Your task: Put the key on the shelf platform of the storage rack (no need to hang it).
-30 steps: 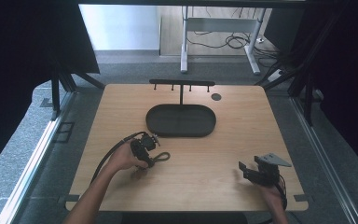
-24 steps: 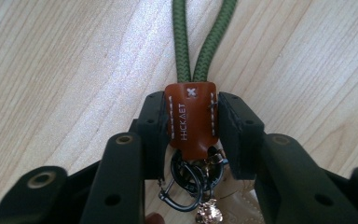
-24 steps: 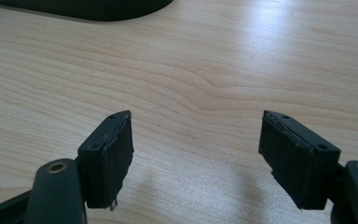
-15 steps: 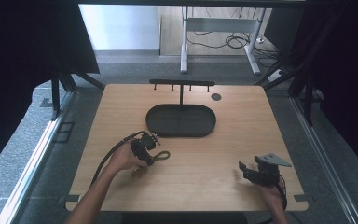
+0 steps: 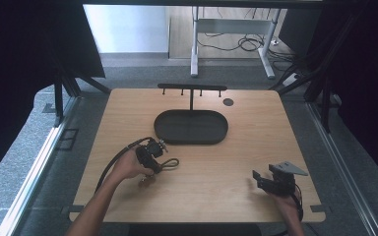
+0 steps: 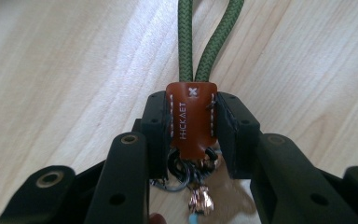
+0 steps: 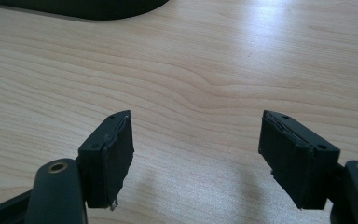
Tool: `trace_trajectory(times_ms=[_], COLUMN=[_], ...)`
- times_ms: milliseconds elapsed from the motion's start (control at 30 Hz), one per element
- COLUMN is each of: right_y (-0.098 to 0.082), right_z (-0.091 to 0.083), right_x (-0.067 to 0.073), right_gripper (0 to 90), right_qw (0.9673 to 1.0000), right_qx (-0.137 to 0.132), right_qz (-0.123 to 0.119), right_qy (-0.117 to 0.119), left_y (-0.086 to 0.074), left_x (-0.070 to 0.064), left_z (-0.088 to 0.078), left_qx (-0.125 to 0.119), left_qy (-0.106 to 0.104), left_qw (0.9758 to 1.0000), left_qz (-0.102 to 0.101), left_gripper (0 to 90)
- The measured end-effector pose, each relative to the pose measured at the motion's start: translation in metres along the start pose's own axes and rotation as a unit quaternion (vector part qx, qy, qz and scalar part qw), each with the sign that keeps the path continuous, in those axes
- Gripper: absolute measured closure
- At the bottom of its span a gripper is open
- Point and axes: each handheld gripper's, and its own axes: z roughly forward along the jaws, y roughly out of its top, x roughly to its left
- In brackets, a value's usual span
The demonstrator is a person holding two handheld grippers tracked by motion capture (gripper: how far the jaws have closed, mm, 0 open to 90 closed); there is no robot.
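Pale wooden tabletop [image 5: 216, 182]: the left gripper [image 6: 192, 122] pinches the brown leather tab [image 6: 191, 119] of a green-corded keychain lying on the wood, near the black oval tray [image 5: 191, 127]. Clamped by its edges alone, the tab could slip free when lifted. The right gripper [image 7: 196, 154] rests spread, holding nothing.

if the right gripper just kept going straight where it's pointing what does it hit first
Likely bare table first: the right gripper has open jaws with nothing between them. Farther along, the black oval tray sits left of its line, so it may pass beside it.
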Motion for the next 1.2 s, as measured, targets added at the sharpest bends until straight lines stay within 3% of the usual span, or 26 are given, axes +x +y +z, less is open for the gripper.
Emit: trace_trajectory(times_ms=[233, 500, 1200], right_y=[0.000, 0.000, -0.001], right_z=[0.000, 0.000, 0.000], right_x=[0.001, 0.000, -0.002], right_gripper=[26.8, 26.8, 27.1], right_qw=[1.0000, 1.0000, 1.0000], right_qx=[0.001, 0.000, 0.001], right_qz=[0.001, 0.000, 0.002], right_qy=[0.001, 0.003, 0.000], left_y=[-0.002, -0.002, 0.012], left_x=[-0.004, -0.006, 0.001], left_z=[-0.026, -0.043, -0.061], left_qx=[-0.021, -0.034, -0.038], left_qy=[0.012, 0.018, 0.018], left_qw=[0.9997, 0.9991, 0.9989], left_qz=[0.009, 0.017, 0.018], left_gripper=[66.4, 66.4, 66.4])
